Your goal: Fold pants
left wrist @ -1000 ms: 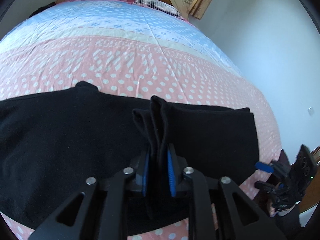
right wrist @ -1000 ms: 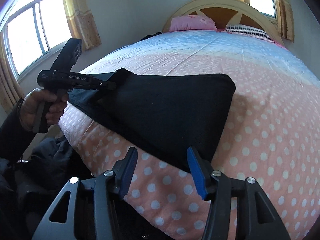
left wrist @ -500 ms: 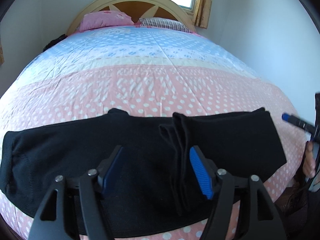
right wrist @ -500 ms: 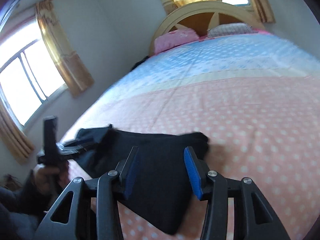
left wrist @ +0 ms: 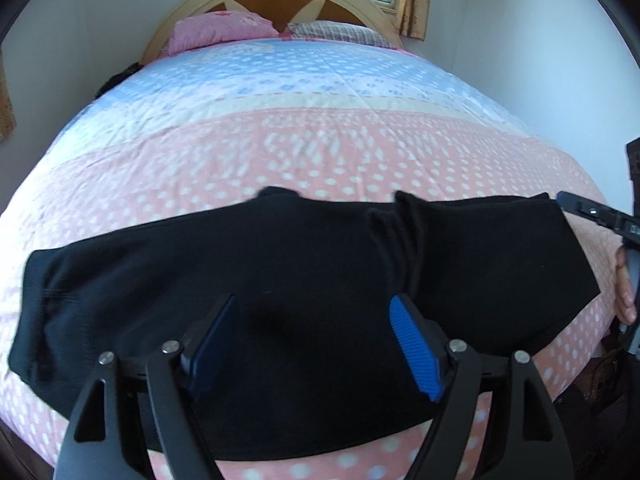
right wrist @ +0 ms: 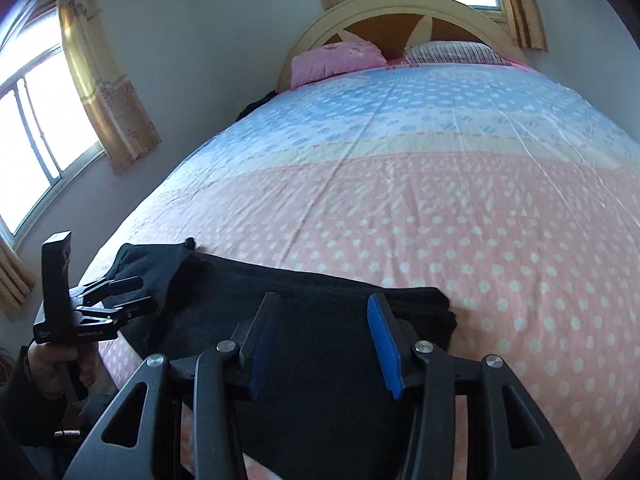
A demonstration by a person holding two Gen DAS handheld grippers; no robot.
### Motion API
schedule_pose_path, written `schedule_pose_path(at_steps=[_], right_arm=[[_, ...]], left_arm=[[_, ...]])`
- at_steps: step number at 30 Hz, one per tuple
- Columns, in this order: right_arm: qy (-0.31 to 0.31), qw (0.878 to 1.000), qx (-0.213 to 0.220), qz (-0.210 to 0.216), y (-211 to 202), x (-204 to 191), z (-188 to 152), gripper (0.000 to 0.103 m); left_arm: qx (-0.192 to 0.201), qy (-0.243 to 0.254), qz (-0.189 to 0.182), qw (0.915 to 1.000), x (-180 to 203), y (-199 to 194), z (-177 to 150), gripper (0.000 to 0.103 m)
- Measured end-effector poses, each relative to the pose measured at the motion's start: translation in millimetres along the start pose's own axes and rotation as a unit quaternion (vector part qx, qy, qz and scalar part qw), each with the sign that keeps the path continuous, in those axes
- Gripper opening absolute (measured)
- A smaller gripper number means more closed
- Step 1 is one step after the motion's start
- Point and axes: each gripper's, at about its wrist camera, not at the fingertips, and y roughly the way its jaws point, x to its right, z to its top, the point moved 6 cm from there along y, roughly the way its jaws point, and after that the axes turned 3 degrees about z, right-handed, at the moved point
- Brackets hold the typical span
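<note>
Left wrist view: my left gripper (left wrist: 316, 344) hovers over the black folded knit pants (left wrist: 160, 280). Jaws have just been opening and now stand wide apart, released; nothing pinched, only flat cloth below the gap. A raised ridge of bunched fabric (left wrist: 400, 240) stands just beyond the right blue ribbed pad (left wrist: 412, 352); I can't tell if they touch. The pants lie crosswise along the near edge of the pink-and-blue polka-dot bedspread (left wrist: 320, 128). At the right edge, my right hand (left wrist: 624, 288) and part of its gripper show, near the pants' right end.

Right wrist view: my right gripper (right wrist: 320, 344) sits above the right end of the pants (right wrist: 328, 400). Jaws have just been closing slightly, yet the blue pads still stand parted, gripping nothing (cloth lies under them, not between). Stacked folded edges (right wrist: 432, 308) show just past the right pad. Far left, my left hand (right wrist: 52, 364) holds the other gripper (right wrist: 132, 292), fingers spread over the pants' far end. A pink pillow (right wrist: 336, 60) and a striped pillow (right wrist: 452, 52) rest against the arched wooden headboard (right wrist: 404, 12).
</note>
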Motion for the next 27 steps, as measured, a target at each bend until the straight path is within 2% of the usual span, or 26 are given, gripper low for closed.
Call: schedule_pose_path(at_steps=[4,8,10,12,17,22,24,25,27], right_arm=[[-0.061,0.997,-0.033,0.04,26.7,-57.3,-7.5,0.047],[-0.101,0.987,-0.09,0.089,54.4,-99.7,-41.3,0.047],[-0.134,0.982,-0.104,0.082,59.2,-111.2,-62.6,0.047],[-0.175,0.978,-0.099,0.063,56.7,-121.1,-75.7,0.047],[-0.211,0.973,-0.077,0.051,53.4,-135.5,-74.8,0.045],[-0.222,0.971,-0.083,0.035,75.8,-142.3,-68.9,0.03],[-0.233,0.968,-0.086,0.034,80.9,-146.9,-71.8,0.016],[-0.234,0.968,-0.086,0.036,80.4,-149.1,-72.4,0.004],[-0.239,0.967,-0.08,0.037,74.7,-152.9,-72.7,0.003]], left_arm=[[-0.005,-0.022,0.022,0.9995,-24.3,-4.3,-6.0,0.08],[-0.005,-0.032,0.031,0.999,-33.5,-7.5,-9.7,0.08],[-0.003,-0.03,0.028,0.9992,-35.6,-9.8,-10.6,0.081],[0.0,-0.025,0.032,0.9992,-39.6,-11.8,-11.4,0.085],[0.001,-0.045,0.034,0.9984,-57.2,-13.9,-15.2,0.087],[0.009,-0.07,0.038,0.9968,-75.1,-20.9,-15.4,0.087],[0.013,-0.071,0.047,0.9962,-82.6,-24.8,-13.8,0.087],[0.014,-0.073,0.05,0.996,-86.9,-26.2,-13.2,0.087],[0.017,-0.079,0.061,0.9948,-99.3,-30.2,-13.0,0.087]])
